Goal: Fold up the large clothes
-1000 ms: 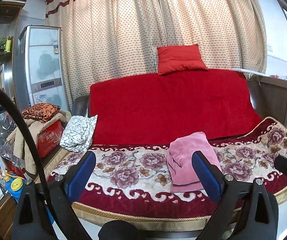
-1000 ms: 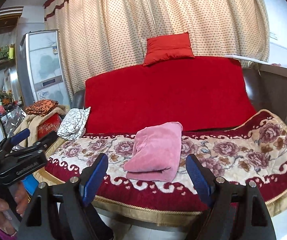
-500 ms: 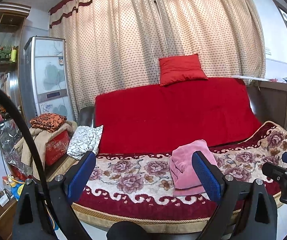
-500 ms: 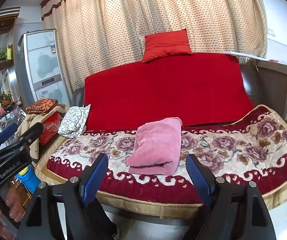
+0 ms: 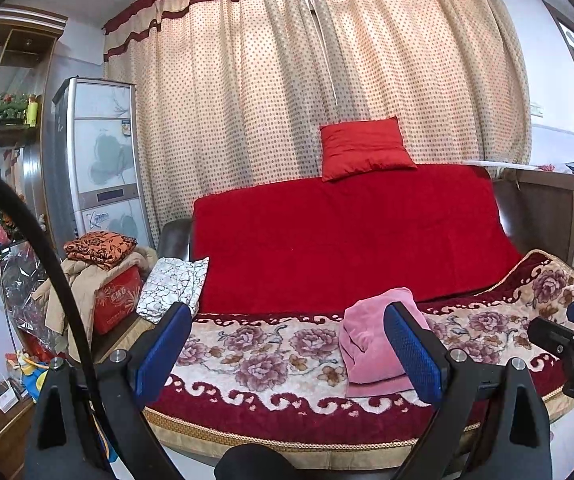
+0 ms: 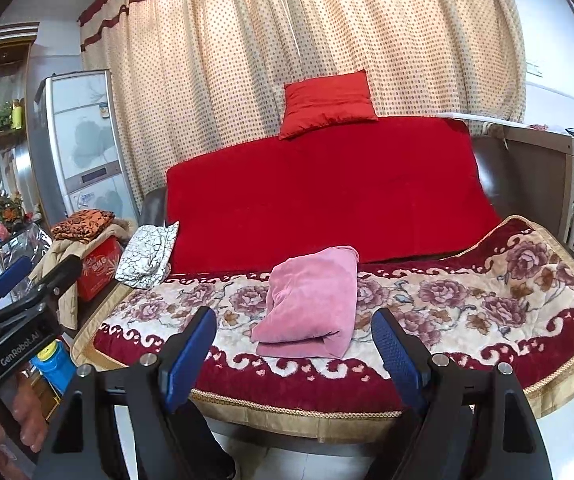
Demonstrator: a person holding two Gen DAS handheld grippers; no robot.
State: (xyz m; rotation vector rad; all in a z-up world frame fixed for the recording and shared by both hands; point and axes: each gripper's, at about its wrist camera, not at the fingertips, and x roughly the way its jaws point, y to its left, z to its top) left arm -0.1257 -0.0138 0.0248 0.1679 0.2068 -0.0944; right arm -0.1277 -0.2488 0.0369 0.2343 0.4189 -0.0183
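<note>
While both grippers have backed off — fingers spread — the pink garment stays folded.

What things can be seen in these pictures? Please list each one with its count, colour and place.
garment: one, pink, folded, on the floral cover
cover: one, cream and dark red, on the sofa seat
blanket: one, red, over the sofa back
cushion: one, red, on top of the sofa back
curtain: beige with dots, behind the sofa
cloth: one, white with black lines, at the sofa's left end
box: one, red, left of the sofa
fridge: one, silver, far left
left gripper: open, blue pads
right gripper: open, blue pads
</note>
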